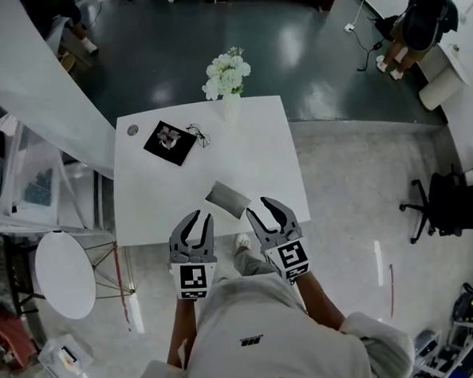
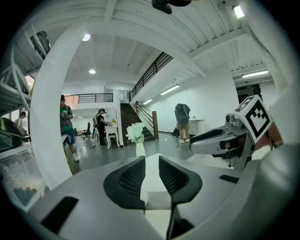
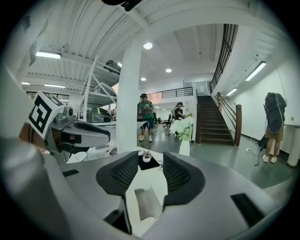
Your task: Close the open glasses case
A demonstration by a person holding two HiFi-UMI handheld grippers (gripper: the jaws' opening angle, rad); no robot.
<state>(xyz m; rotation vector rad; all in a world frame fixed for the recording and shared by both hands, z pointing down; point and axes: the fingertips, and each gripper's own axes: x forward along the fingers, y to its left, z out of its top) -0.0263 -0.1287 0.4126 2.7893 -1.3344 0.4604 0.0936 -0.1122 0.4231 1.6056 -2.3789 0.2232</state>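
The grey case (image 1: 227,199) lies on the table (image 1: 258,151), near its front edge. It is just ahead of the left hand-held gripper (image 1: 197,220) and the right hand-held gripper (image 1: 263,209), in the gap between the two, and touches neither. In the right gripper view the case (image 3: 147,201) shows low between the jaws, beyond their tips. Both hand-held grippers have their jaws moderately apart and hold nothing.
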